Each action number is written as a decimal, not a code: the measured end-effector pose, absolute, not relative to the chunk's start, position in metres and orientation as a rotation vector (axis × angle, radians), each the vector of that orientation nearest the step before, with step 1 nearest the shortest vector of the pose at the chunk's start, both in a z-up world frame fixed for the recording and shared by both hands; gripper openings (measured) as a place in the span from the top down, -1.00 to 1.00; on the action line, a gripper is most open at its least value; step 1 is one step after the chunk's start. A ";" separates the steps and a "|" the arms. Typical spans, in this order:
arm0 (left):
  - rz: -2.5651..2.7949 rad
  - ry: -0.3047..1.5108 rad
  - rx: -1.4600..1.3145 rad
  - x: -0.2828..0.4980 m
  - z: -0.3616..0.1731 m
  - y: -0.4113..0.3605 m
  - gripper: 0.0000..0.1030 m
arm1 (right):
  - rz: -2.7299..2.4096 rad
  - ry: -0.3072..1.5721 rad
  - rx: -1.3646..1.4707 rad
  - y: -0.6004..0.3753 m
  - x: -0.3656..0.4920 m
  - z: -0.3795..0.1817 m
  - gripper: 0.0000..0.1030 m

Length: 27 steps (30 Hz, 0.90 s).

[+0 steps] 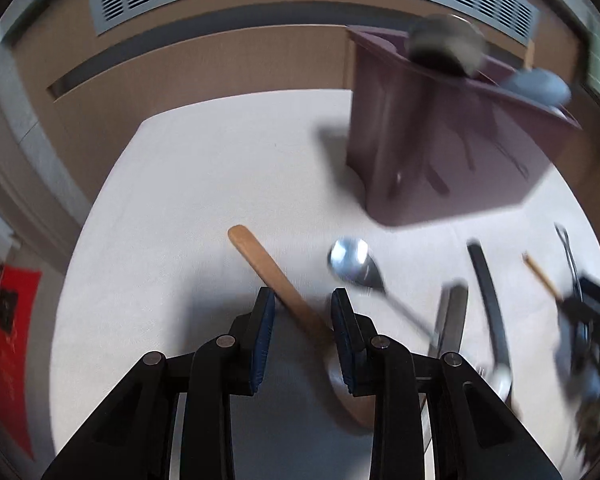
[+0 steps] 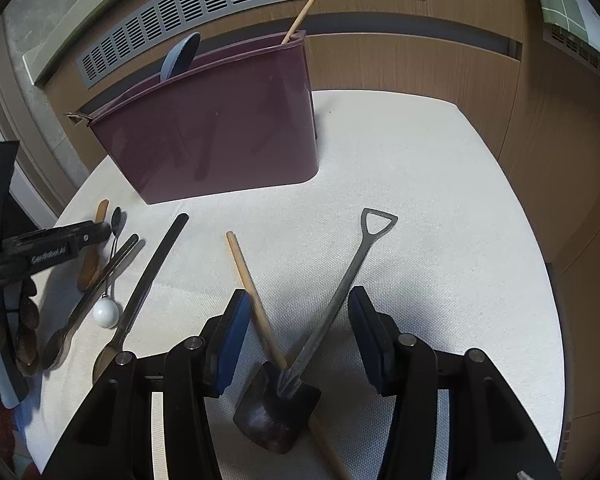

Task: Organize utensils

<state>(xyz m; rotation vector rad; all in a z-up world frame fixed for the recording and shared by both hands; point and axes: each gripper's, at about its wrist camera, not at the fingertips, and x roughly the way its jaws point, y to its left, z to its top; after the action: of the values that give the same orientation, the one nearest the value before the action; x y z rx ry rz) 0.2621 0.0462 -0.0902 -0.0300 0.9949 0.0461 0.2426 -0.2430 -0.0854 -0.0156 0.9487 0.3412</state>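
a: white textured surface (image 2: 400, 184) in front of a wood-panelled wall with a grey slatted vent (image 2: 236, 4). report the container.

b: maroon bin (image 2: 216, 128) stands upright on the surface near its far edge. a blue-grey utensil (image 2: 180, 58) and a thin wooden stick (image 2: 302, 14) rise above its rim. in the left wrist view the bin (image 1: 440, 140) is blurred.

a: left gripper (image 1: 302, 308)?

b: fingers spread apart, holding nothing. a wooden spoon (image 1: 268, 268) lies flat on the surface, its handle running between the two pads and its bowl low beside the right pad. whether a pad touches the handle cannot be told. a metal spoon (image 1: 352, 260) lies just beside it, bowl toward the bin.

a: right gripper (image 2: 296, 316)?

b: fingers spread wide, nothing between them clamped. under the gap lie a shovel-shaped metal spoon (image 2: 332, 296), with a triangular loop at the handle end, and a wooden-handled dark scoop (image 2: 256, 312). the two handles cross near the dark scoop bowl.

a: remaining utensils?

b: in the right wrist view, to the left: a long dark knife-like piece (image 2: 148, 280), a long metal spoon (image 2: 88, 300), a small utensil with a white ball end (image 2: 106, 312), all flat on the surface and close together. the left gripper body is visible at the far left edge, above the wooden spoon.
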 end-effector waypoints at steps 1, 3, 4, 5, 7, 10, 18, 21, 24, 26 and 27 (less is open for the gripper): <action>0.035 0.997 -0.016 0.255 -0.090 0.050 0.37 | 0.340 0.948 -0.017 -0.243 0.242 -0.085 0.06; 0.026 1.004 -0.022 0.246 -0.090 0.058 0.35 | 0.335 0.946 -0.025 -0.241 0.241 -0.085 0.06; 0.017 1.009 -0.050 0.244 -0.090 0.067 0.35 | 0.331 0.944 -0.030 -0.241 0.241 -0.085 0.06; 0.011 1.016 -0.095 0.245 -0.090 0.072 0.35 | 0.328 0.942 -0.036 -0.240 0.240 -0.085 0.06; 0.029 1.025 -0.157 0.250 -0.090 0.077 0.35 | 0.328 0.943 -0.043 -0.239 0.241 -0.085 0.06; 0.072 1.034 -0.195 0.265 -0.091 0.079 0.41 | 0.336 0.953 -0.031 -0.242 0.243 -0.085 0.11; 0.075 0.971 -0.193 0.261 -0.090 0.069 0.78 | 0.330 0.972 0.088 -0.273 0.244 -0.074 0.38; 0.049 0.894 -0.192 0.236 -0.076 0.060 0.78 | 0.293 0.980 0.060 -0.282 0.240 -0.077 0.36; 0.025 0.835 -0.223 0.218 -0.061 0.058 0.78 | 0.278 0.981 0.084 -0.280 0.244 -0.081 0.36; 0.019 0.799 -0.233 0.206 -0.053 0.059 0.78 | 0.283 0.986 0.075 -0.268 0.253 -0.082 0.36; 0.017 0.789 -0.235 0.199 -0.047 0.050 0.78 | 0.285 0.987 0.062 -0.262 0.256 -0.083 0.36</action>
<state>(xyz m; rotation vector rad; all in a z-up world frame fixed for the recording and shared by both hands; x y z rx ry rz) 0.1995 0.0501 -0.0468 -0.2352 0.7886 0.0169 0.2560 -0.2619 -0.0828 0.0617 0.9865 0.2846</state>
